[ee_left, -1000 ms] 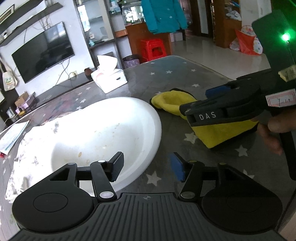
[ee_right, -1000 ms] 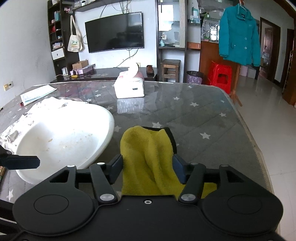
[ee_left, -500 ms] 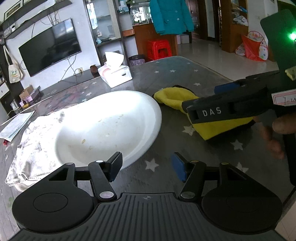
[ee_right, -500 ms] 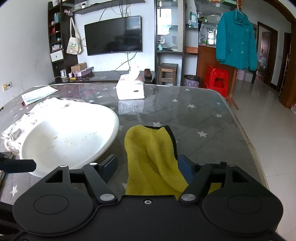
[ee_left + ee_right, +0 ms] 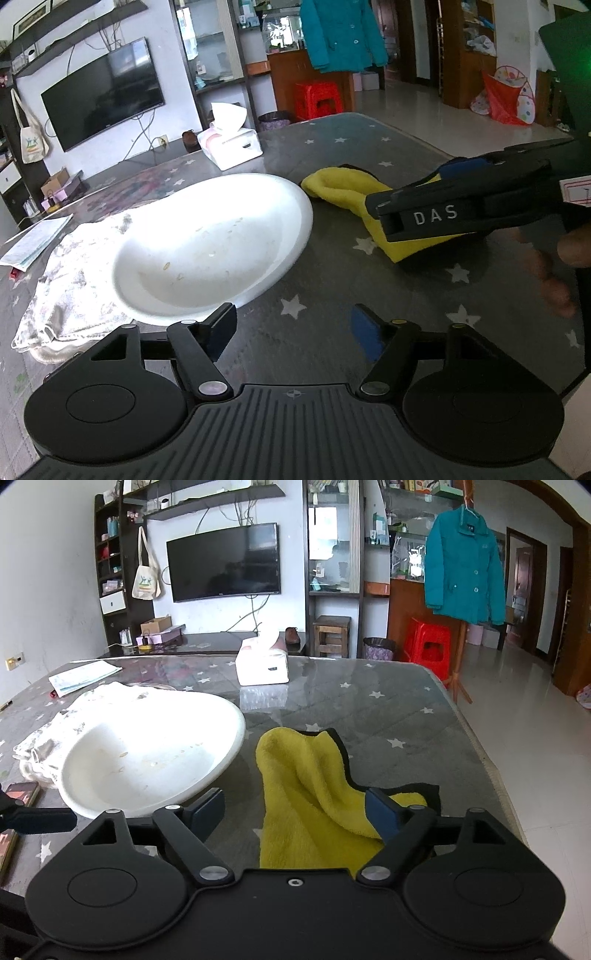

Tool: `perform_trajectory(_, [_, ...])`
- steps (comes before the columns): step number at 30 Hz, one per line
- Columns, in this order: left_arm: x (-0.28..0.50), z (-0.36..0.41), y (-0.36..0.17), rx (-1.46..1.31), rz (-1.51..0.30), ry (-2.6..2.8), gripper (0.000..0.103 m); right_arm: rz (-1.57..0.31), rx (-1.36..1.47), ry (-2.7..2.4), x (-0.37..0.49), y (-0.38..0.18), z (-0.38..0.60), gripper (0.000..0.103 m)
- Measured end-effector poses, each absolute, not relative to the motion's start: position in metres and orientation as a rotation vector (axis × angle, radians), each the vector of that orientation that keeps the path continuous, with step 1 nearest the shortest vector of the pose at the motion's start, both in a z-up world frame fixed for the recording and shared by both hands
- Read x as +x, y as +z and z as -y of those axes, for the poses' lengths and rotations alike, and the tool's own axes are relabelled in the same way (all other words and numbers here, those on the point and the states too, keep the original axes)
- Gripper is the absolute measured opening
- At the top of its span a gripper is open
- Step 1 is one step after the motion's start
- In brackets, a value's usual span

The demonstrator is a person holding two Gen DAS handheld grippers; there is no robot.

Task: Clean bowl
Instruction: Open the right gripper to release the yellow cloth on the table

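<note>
Now, over a star-patterned table (image 5: pixel 388 709), the right gripper (image 5: pixel 295 812) hovers low above a rumpled yellow cloth (image 5: pixel 306 775), its jaws opening wide with the cloth lying between them but not pinched. The left gripper (image 5: pixel 291 328) angles down just short of the white bowl (image 5: pixel 214 243), its jaws also opening and nothing between them. The bowl, flecked with food scraps, sits on a crumpled white towel (image 5: pixel 70 284), just beside the yellow cloth. To do the pickup well, the right jaws would likely need to drop onto the raised fold and close on a thick bunch, while the left steadies the bowl's near rim so it cannot slide on the glossy top. Both tools point forward and downward; the hand (image 5: pixel 569 258) on the right one shows at the frame's edge.
</note>
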State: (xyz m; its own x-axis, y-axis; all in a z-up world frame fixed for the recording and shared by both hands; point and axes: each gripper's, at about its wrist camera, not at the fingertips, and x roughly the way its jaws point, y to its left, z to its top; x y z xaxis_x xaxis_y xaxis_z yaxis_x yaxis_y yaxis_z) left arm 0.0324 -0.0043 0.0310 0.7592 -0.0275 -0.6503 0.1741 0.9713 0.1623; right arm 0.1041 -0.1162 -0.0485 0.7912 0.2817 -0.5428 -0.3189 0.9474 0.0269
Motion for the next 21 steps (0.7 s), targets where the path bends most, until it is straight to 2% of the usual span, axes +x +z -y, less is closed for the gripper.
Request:
perform_trajectory(12, [0.012,0.004,0.026,0.19,-0.704,-0.105,0.072,-0.552,-0.065,0.322,0.08,-0.049,0.123,0.092])
perform_trajectory(15, [0.007,0.005,0.025,0.189,-0.705,-0.104,0.072,-0.537,-0.075,0.318,0.072,-0.048,0.123,0.098])
perform_trajectory(21, [-0.002,0.007,0.022,0.186,-0.707,-0.102,0.072,-0.522,-0.072,0.315,0.055,-0.05,0.126,0.099])
